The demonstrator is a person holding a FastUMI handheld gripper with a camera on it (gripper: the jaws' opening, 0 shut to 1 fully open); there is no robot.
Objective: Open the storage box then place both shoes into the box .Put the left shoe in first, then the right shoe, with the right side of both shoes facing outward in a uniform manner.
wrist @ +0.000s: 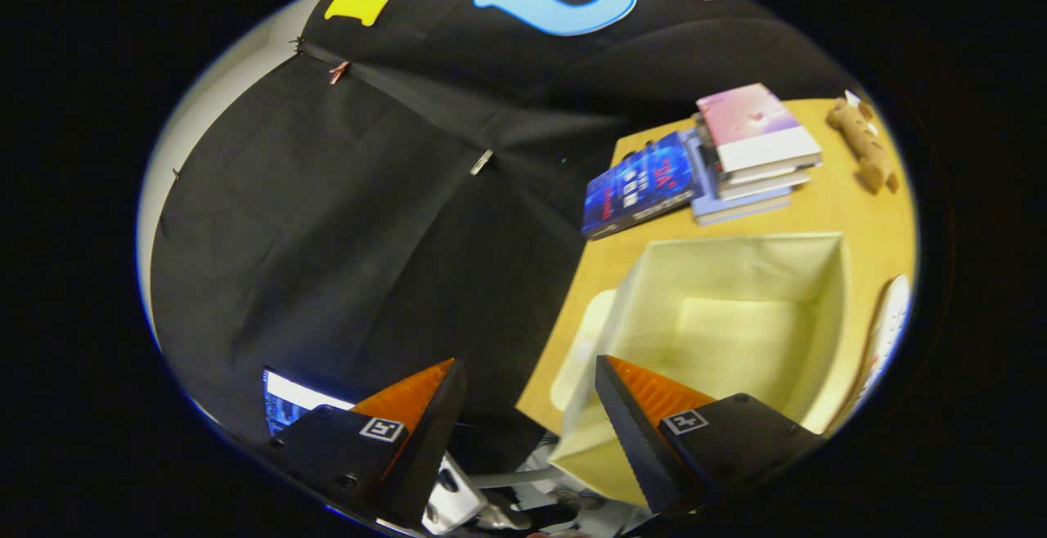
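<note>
The storage box (736,276) is a pale yellow fabric bin standing open on the wooden table (851,203), its bare inside showing. A pale flat piece (582,350), perhaps its lid, lies against the box's left side. A white shoe (887,334) rests just right of the box, largely cut off. My gripper (527,362) is open with nothing between its fingers. The right finger (646,407) overlaps the box's near left corner. The left finger (409,407) hangs off the table over the black cloth.
A stack of books (757,150) and a blue book (642,186) lie beyond the box. A brown plush toy (863,145) sits at the table's far right. A lit screen (286,403) glows behind the left finger. Blurred white and grey shapes (466,505) lie below the fingers.
</note>
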